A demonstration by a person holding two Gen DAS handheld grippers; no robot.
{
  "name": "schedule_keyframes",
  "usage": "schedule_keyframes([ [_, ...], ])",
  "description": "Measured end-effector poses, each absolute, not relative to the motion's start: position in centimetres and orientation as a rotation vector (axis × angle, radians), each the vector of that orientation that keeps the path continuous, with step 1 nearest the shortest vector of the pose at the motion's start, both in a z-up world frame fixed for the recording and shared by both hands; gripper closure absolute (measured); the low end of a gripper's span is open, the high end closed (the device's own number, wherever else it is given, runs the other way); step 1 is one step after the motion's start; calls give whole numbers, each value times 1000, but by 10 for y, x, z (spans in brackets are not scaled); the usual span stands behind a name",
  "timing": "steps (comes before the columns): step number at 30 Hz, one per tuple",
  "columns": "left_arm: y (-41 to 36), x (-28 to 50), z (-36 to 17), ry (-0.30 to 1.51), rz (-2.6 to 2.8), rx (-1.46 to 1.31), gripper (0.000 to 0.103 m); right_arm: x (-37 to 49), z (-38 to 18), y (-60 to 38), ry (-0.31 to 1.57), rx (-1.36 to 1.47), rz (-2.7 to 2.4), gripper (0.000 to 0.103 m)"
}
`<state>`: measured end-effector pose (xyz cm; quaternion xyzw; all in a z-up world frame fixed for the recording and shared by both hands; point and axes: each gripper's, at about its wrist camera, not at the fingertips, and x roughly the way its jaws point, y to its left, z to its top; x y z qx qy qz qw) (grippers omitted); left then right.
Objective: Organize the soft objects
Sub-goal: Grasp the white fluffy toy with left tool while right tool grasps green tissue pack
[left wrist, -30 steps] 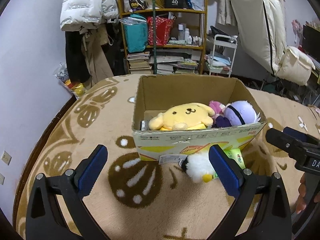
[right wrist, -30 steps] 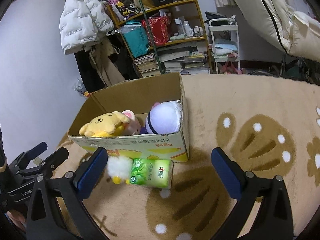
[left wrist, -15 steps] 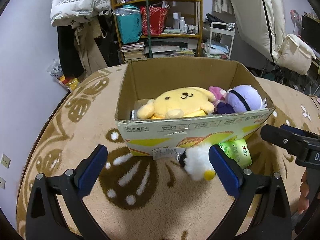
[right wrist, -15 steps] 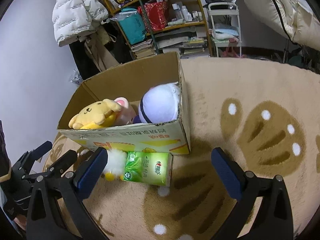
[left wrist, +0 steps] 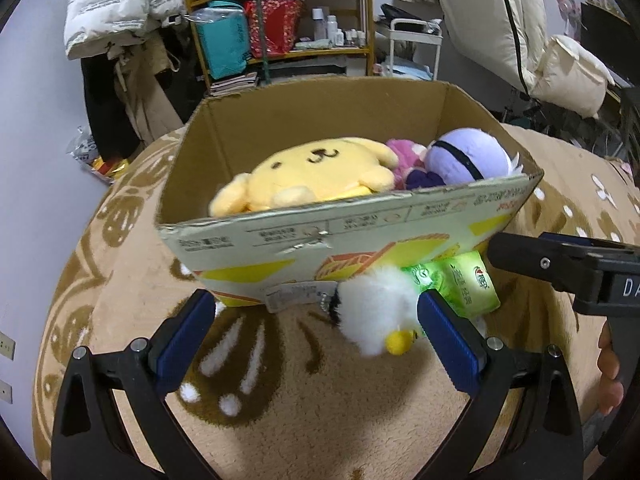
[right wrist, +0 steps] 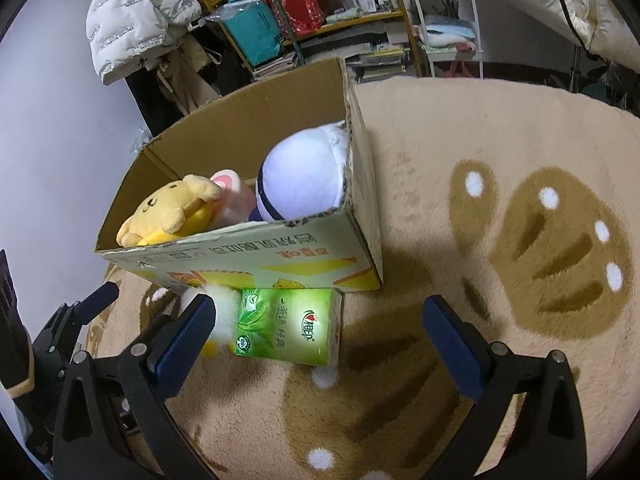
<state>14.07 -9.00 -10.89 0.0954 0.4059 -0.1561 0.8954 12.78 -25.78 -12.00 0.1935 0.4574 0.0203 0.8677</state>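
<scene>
A cardboard box (left wrist: 360, 224) (right wrist: 280, 256) stands on the rug and holds a yellow dog plush (left wrist: 316, 176) (right wrist: 168, 212), a pink plush (left wrist: 404, 156) and a purple round plush (left wrist: 468, 158) (right wrist: 304, 176). A white fluffy plush with a yellow beak (left wrist: 376, 312) (right wrist: 222, 314) lies on the rug against the box front, beside a green tissue pack (left wrist: 464, 284) (right wrist: 288, 326). My left gripper (left wrist: 316, 340) is open, the white plush just inside its right finger. My right gripper (right wrist: 316, 344) is open, just in front of the tissue pack.
The brown-patterned beige rug (right wrist: 500, 240) spreads to the right of the box. Cluttered shelves (left wrist: 280, 20), hanging coats (left wrist: 120, 12) and a white trolley (right wrist: 444, 20) stand behind. The right gripper's body (left wrist: 568, 264) reaches in from the right in the left wrist view.
Both grippers have moved forward toward the box. The white plush and tissue pack now sit close to the fingertips. Nothing was grasped.
</scene>
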Motion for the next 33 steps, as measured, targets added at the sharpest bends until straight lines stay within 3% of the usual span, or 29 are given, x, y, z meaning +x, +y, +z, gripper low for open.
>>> schedule_keyframes([
  [26,-118,159,-156,946,-330,282,3,148,-151,-253,1063,458,70,0],
  [33,-124,160,-160,946,-357,275,23,155,-157,-248,1090,454,91,0],
])
